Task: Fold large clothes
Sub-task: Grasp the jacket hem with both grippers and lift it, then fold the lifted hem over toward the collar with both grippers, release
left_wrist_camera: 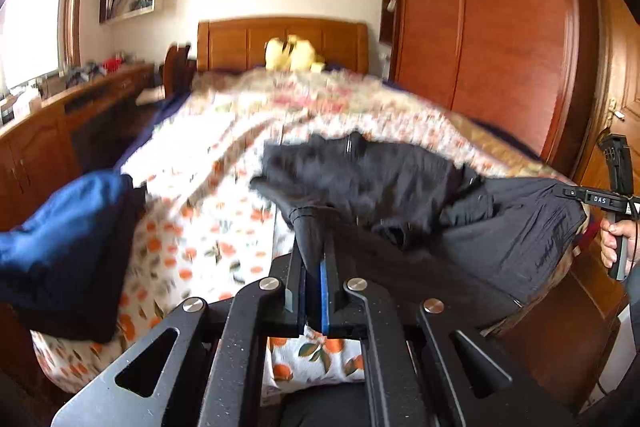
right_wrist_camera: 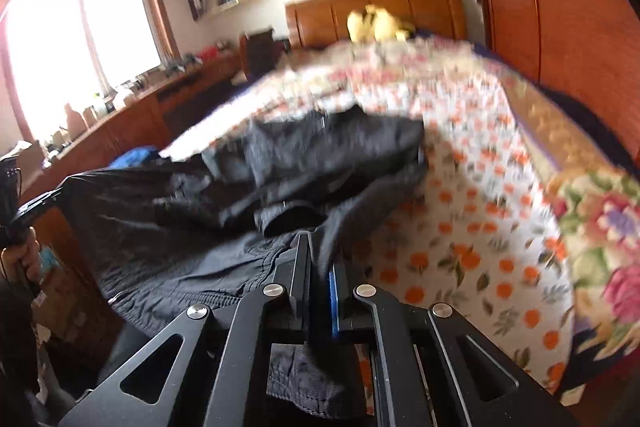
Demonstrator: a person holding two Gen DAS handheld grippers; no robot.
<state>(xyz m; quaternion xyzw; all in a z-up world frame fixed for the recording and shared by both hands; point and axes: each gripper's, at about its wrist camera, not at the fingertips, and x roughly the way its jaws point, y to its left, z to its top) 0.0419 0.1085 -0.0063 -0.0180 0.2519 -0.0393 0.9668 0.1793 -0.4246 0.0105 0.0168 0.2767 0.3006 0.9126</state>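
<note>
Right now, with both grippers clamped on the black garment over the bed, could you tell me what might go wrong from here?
1. The left gripper pinches only a narrow bunched bit of the black jacket; it could slip free under tension.
2. The jacket's far part lies crumpled on the floral quilt, so a fold might trap wrinkles.
3. The folded blue garment sits near the bed's edge; dragging the quilt could disturb it.

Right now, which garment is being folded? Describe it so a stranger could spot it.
On the orange-print bedsheet of the wooden bed, the black crinkled jacket lies spread near the foot. Unlike the blue folded garment beside it, both jaws pinch its edge.
</note>
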